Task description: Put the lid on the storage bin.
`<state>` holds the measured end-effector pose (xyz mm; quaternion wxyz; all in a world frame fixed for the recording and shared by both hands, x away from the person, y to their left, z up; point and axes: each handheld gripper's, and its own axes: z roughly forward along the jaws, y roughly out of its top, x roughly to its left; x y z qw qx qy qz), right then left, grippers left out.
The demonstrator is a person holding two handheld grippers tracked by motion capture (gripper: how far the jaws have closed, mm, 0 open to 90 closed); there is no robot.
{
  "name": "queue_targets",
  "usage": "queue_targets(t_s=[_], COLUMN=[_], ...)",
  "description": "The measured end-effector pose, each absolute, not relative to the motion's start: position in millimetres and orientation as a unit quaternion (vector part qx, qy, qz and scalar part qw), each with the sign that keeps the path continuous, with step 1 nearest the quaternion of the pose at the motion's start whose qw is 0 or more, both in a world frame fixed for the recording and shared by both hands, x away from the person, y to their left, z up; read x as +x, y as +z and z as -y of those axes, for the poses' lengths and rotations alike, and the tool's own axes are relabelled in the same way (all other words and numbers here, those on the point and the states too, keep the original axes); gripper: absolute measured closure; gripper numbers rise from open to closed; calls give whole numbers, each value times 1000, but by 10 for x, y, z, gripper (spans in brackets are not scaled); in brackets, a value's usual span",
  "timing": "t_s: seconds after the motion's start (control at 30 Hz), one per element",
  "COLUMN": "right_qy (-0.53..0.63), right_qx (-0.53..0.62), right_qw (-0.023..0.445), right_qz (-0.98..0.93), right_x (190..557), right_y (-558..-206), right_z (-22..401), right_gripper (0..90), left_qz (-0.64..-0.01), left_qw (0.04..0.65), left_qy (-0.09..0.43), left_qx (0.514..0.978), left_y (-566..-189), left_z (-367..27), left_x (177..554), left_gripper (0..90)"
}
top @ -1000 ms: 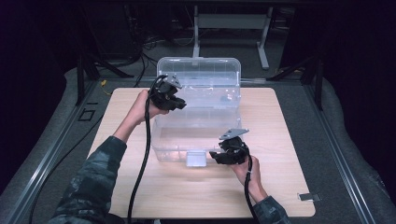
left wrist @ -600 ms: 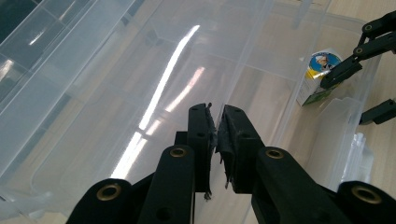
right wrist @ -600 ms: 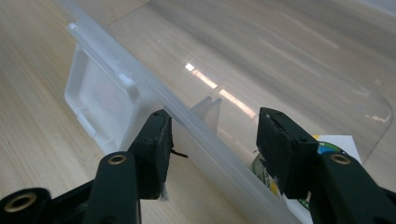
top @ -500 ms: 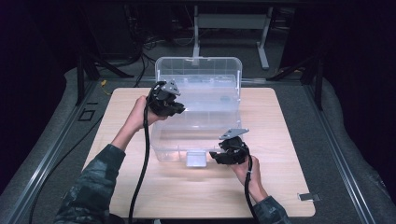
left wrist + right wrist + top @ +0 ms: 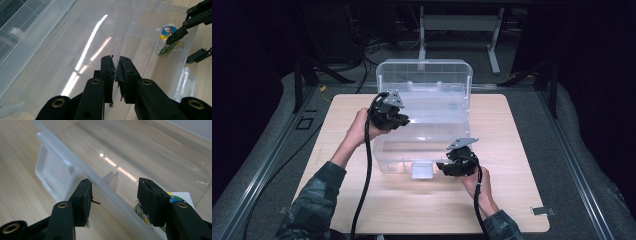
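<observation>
A clear plastic bin (image 5: 384, 160) stands on the wooden table with its lid (image 5: 424, 75) raised at the back. My left gripper (image 5: 404, 120) hovers over the bin's left side, and its jaws (image 5: 116, 60) are shut with nothing seen between them. My right gripper (image 5: 439, 166) sits at the bin's front wall, right of the white latch (image 5: 422, 171). It is open, with one jaw on either side of the front rim (image 5: 105, 187). A small printed carton (image 5: 165, 40) stands inside the bin by that wall, close to the right gripper (image 5: 179, 50). The carton (image 5: 183, 198) also peeks out behind the right jaw.
The wooden table (image 5: 522, 150) has bare wood around the bin on all sides. Black cables trail from both grippers toward the person. Dark floor mats and metal stand legs (image 5: 492, 45) surround the table.
My left gripper has moved a little toward the person along the bin's left side. The right gripper has stayed at the front wall.
</observation>
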<state>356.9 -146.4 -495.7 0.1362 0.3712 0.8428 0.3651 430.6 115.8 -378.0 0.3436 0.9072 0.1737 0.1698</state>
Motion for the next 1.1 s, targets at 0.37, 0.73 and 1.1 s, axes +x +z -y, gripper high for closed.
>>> queue_targets(t_s=[0.37,0.73,1.1], right_qy=[365,364,361], right_qx=[371,369,365], right_qw=[135,132,128], right_qz=[-843,-845,-848], right_x=[3569,3574,3582], right_y=[-4956,-4953,-4946], right_z=[1463,1465,1471], right_gripper=[460,460,472], left_qz=[-186,-201,-197], left_qw=[344,388,373], left_qy=[218,233,254], left_qx=[894,869,871], left_y=[-3871,-3987,-4034], left_z=[-1123,-1179,-1145], left_x=[4103,3995,3879], left_gripper=[796,787,778])
